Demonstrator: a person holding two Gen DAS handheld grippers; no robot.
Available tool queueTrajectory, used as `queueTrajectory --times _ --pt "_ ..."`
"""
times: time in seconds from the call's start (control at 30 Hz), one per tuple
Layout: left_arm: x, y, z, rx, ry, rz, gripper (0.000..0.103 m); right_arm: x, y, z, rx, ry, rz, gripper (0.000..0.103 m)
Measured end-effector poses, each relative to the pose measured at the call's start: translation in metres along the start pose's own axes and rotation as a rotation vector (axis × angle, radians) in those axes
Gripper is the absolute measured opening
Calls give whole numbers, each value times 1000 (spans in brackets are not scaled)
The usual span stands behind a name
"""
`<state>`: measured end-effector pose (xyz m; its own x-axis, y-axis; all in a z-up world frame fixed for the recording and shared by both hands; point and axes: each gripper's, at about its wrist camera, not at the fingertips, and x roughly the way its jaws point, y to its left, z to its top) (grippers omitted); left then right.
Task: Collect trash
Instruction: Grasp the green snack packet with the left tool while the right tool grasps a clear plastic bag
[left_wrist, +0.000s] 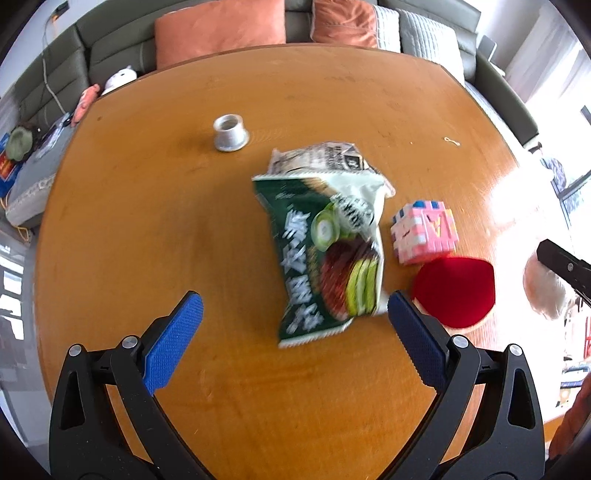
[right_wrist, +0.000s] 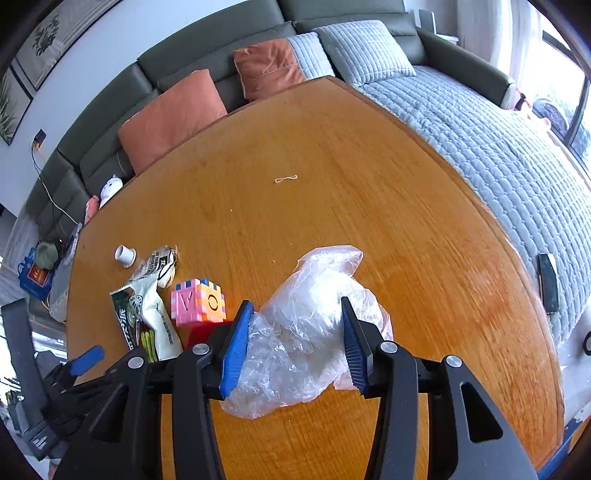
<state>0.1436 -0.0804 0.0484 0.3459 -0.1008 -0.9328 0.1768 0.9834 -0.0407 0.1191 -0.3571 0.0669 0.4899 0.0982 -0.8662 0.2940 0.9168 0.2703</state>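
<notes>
Right hand-held gripper (right_wrist: 295, 343) clamps a clear plastic bag (right_wrist: 310, 325); left hand-held gripper (left_wrist: 295, 332), open over the snack wrapper (left_wrist: 325, 251), risks snagging the red cap (left_wrist: 456, 291).

Glossy wood, crinkled film and printed foil share a polished tabletop (left_wrist: 147, 221).

At centre of the left wrist view, the snack wrapper (left_wrist: 325, 254) shows shiny printed foil; the ring (left_wrist: 231, 133) at upper left looks like dull metal; the cube (left_wrist: 424, 232) is matt pink plastic beside a red velvety piece (left_wrist: 456, 291). Low in the right wrist view, the plastic bag (right_wrist: 310, 325) is thin, clear and creased between ribbed blue pads (right_wrist: 236, 347); quilted cloth covers the sofa (right_wrist: 480, 147).
</notes>
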Motion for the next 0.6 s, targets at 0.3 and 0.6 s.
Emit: queueTrajectory --times 0.3,0.6 --pt "38 -15 16 30 26 14 97 10 12 3 -1 32 2 48" --pt "32 -5 12 26 -14 -48 63 -3 25 0 -29 6 -12 48"
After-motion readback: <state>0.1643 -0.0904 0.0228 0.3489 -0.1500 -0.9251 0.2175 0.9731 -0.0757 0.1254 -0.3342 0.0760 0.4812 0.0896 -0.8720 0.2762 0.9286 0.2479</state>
